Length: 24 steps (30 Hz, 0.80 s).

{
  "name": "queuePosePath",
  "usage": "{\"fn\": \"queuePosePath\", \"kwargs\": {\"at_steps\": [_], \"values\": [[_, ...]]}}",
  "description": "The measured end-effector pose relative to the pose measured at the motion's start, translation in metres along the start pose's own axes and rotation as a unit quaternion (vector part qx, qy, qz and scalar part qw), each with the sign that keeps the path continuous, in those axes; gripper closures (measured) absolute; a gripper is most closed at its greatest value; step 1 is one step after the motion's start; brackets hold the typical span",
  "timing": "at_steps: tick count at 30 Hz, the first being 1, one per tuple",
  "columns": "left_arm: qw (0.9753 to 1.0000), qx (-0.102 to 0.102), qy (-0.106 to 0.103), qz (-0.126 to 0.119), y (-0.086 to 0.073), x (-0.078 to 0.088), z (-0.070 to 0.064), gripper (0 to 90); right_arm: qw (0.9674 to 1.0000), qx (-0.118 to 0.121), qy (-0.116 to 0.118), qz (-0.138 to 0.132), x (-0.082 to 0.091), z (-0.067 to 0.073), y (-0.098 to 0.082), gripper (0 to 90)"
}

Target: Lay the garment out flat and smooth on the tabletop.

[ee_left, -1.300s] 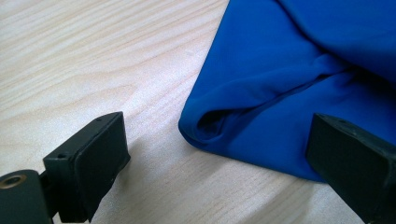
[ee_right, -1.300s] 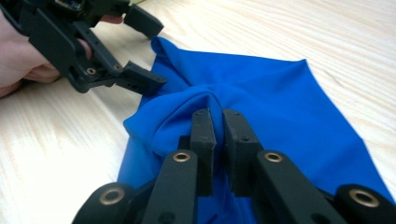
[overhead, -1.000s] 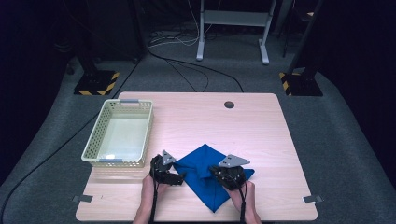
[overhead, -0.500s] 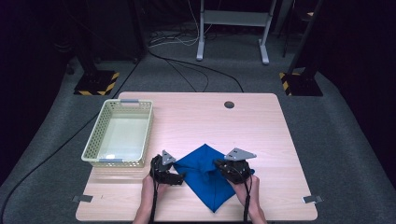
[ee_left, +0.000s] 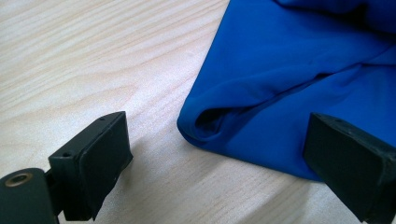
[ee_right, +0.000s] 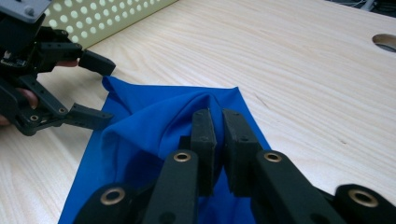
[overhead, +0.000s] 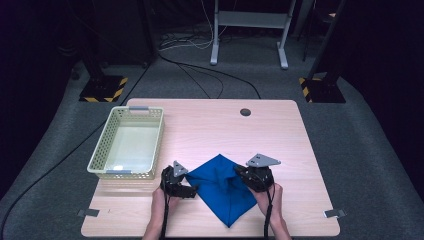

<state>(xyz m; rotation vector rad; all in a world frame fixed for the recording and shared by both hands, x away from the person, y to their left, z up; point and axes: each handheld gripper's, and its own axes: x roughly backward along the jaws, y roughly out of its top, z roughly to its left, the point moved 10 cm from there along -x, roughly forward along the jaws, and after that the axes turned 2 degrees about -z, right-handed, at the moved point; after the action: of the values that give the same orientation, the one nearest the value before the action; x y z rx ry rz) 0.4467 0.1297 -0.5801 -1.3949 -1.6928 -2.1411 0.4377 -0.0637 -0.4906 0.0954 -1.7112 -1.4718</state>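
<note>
The blue cloth (overhead: 222, 187) lies at the table's (overhead: 210, 127) near edge: light, limp, slippery. The right gripper (ee_right: 218, 135) pinches a fold; the left gripper (ee_left: 224, 154) gapes, straddling its left corner, the best hold.

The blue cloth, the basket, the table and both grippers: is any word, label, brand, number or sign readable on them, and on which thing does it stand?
No readable text in any view.
Blue cloth: plain, no tag or print visible.
Basket: only a pattern of holes, no label.
Table: bare wood grain.
Left gripper and right gripper: black parts without lettering.
Floor bases: yellow and black hazard stripes, a sign without words.
</note>
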Motion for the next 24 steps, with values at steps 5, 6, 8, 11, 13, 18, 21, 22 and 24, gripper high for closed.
{"fn": "queuePosePath", "kwargs": {"at_steps": [5, 6, 8, 11, 13, 18, 21, 22, 24], "values": [[1.0000, 0.000, 0.000, 0.000, 0.000, 0.000, 0.000, 7.5, 1.0000, 0.001, -0.009, -0.002, 0.004, -0.007, 0.005, 83.8], [1.0000, 0.000, 0.000, 0.000, 0.000, 0.000, 0.000, 7.5, 0.9999, 0.002, -0.011, -0.002, 0.005, -0.009, 0.006, 83.8], [1.0000, 0.000, 0.000, -0.001, 0.000, 0.000, 0.000, 7.5, 0.9999, 0.001, -0.013, -0.002, 0.006, -0.012, 0.007, 83.8], [1.0000, 0.000, -0.001, -0.001, 0.000, 0.000, 0.000, 7.6, 0.9999, 0.000, -0.016, -0.002, 0.006, -0.016, 0.008, 83.8], [1.0000, 0.000, -0.001, -0.001, 0.000, 0.000, 0.000, 7.6, 0.9999, -0.001, -0.017, -0.002, 0.006, -0.018, 0.009, 83.8], [1.0000, -0.001, -0.001, -0.001, 0.000, 0.000, 0.000, 8.0, 0.9998, -0.003, -0.022, -0.001, 0.007, -0.023, 0.010, 83.8], [1.0000, -0.001, -0.002, -0.002, 0.000, 0.000, 0.000, 8.1, 0.9997, -0.006, -0.024, -0.002, 0.009, -0.028, 0.011, 83.8], [1.0000, -0.001, -0.002, -0.002, 0.000, 0.000, 0.000, 8.1, 0.9996, -0.006, -0.026, -0.002, 0.009, -0.029, 0.012, 83.8], [1.0000, 0.000, -0.002, -0.002, 0.000, 0.000, 0.000, 8.1, 0.9996, -0.007, -0.028, -0.003, 0.010, -0.032, 0.013, 83.7]]}}
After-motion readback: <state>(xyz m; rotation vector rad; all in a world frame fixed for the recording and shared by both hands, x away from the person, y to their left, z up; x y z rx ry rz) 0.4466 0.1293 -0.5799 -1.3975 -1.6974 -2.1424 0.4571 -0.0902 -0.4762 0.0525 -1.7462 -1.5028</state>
